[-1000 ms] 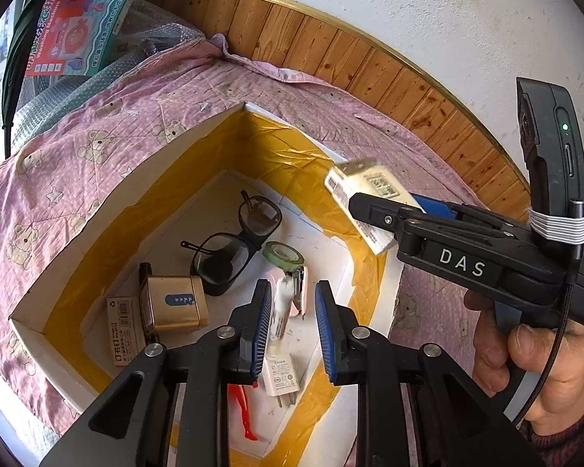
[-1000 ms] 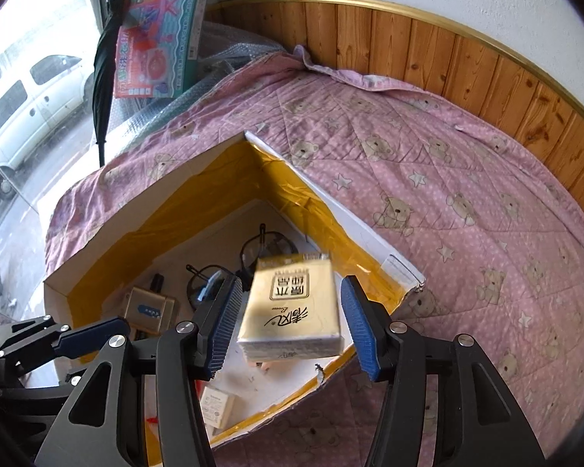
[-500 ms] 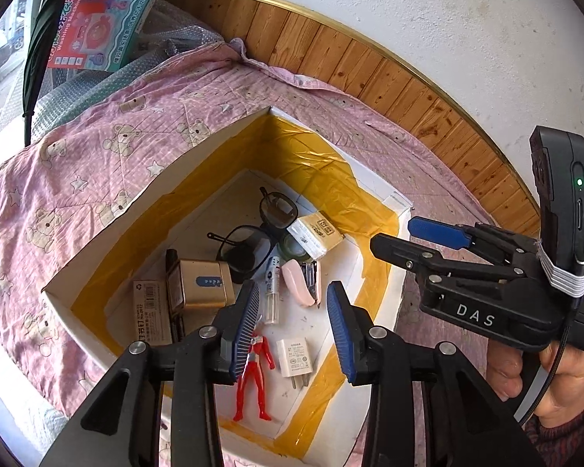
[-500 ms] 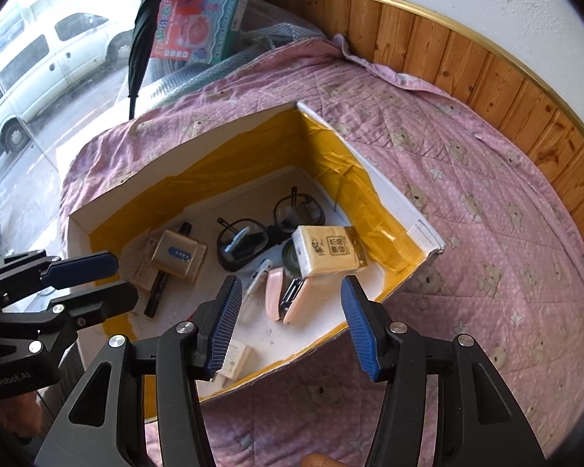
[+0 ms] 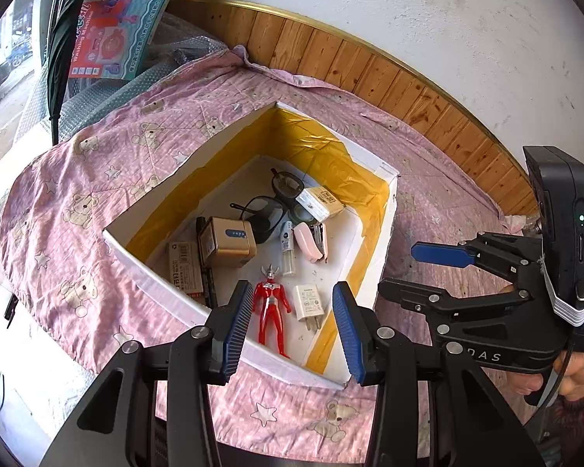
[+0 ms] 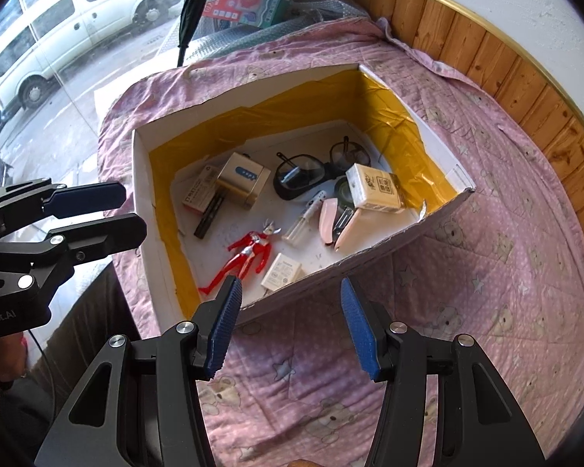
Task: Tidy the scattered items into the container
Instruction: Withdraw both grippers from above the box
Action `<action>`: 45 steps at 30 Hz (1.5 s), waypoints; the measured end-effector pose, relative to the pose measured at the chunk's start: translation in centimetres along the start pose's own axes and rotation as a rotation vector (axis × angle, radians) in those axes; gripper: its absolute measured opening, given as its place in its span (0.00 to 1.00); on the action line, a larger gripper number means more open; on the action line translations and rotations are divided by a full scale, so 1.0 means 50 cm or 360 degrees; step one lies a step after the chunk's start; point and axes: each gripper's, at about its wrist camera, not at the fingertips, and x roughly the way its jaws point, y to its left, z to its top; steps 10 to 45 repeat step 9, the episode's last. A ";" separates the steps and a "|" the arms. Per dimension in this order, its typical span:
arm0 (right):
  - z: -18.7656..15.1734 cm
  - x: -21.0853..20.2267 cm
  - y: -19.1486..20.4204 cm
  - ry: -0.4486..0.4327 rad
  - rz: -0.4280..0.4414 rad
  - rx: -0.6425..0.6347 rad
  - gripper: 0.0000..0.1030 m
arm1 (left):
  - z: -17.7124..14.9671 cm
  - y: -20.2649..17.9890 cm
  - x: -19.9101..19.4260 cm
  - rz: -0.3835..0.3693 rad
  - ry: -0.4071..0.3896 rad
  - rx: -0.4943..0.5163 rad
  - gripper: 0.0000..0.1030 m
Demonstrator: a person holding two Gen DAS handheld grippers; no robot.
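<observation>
Tissue pack (image 6: 375, 188): inside box (image 6: 440, 155), far right corner, well beyond both claws.
Right claw (image 6: 290, 325): spread, empty.
Left claw (image 5: 292, 327): spread, empty.

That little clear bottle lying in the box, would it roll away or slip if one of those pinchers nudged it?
The small clear bottle lies on its side and looks round, so a nudge would probably roll it toward the pink stapler beside it. Its smooth, thin body may slip between the fingers. It looks light and should shift easily.
</observation>
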 end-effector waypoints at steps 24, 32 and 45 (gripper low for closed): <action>-0.029 -0.018 0.041 0.0009 0.0032 -0.0020 0.55 | -0.024 -0.019 -0.037 -0.0028 -0.0026 0.0037 0.43; -0.029 -0.018 0.041 0.0009 0.0032 -0.0020 0.55 | -0.024 -0.019 -0.037 -0.0028 -0.0026 0.0037 0.43; -0.029 -0.018 0.041 0.0009 0.0032 -0.0020 0.55 | -0.024 -0.019 -0.037 -0.0028 -0.0026 0.0037 0.43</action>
